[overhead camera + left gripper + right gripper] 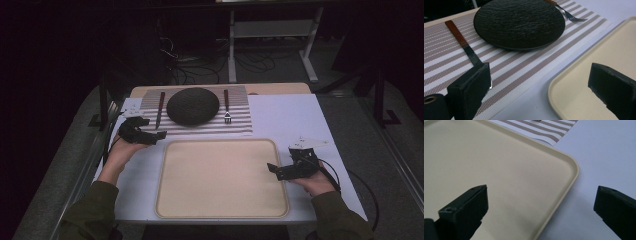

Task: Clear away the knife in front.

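A black textured plate (193, 105) rests on a striped placemat (235, 125), with a wooden-handled knife (160, 110) to its left and a fork (226, 107) to its right. My left gripper (156, 136) is open at the placemat's near left corner. In the left gripper view the left gripper (540, 72) has one jaw beside the blade tip of the knife (464, 45) and the other over the corner of the beige tray (599, 50). My right gripper (274, 171) is open at the tray's right edge. The right gripper (541, 192) straddles the tray rim (574, 167), empty.
The large beige tray (220, 177) fills the near middle of the white table (290, 115). A metal frame and cables lie on the dark floor beyond the table. The plate (519, 22) and fork (571, 15) lie ahead of the left gripper.
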Demonstrator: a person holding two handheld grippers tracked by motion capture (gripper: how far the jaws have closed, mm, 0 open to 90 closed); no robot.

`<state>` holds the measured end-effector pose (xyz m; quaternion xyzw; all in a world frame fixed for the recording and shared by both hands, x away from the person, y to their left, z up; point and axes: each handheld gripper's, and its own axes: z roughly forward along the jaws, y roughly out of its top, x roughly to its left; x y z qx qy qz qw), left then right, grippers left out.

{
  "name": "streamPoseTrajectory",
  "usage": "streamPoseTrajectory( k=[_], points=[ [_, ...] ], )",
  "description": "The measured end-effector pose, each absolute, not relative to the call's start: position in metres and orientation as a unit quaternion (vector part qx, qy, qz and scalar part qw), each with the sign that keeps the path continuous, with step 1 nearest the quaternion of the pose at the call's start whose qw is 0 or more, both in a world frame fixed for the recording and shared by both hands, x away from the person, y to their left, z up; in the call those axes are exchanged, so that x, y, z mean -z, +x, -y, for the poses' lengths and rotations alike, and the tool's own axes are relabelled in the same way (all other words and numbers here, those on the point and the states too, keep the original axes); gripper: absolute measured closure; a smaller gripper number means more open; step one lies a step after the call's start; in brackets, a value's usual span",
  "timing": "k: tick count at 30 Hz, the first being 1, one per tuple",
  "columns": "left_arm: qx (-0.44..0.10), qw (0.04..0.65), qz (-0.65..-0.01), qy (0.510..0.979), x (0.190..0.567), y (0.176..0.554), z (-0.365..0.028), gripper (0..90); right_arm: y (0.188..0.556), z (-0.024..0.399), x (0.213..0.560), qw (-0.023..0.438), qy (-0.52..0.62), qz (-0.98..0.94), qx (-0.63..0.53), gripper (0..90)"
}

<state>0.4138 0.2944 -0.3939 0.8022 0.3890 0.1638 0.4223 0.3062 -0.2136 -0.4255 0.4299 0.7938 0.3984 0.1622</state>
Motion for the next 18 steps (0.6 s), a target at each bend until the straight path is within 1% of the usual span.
streamPoseTrajectory(
  k=[15, 18],
  points=[
    [-0.169, 0.417, -0.405, 0.796, 0.397, 0.433, -0.293, 8.7, 0.306, 0.214, 0.425, 0.164, 0.430, -0.794, -0.398, 0.0],
    [-0.175, 0.415, -0.406, 0.795, 0.398, 0.436, -0.294, 12.3, 0.306, 0.213, 0.426, 0.164, 0.429, -0.795, -0.397, 0.0]
  ],
)
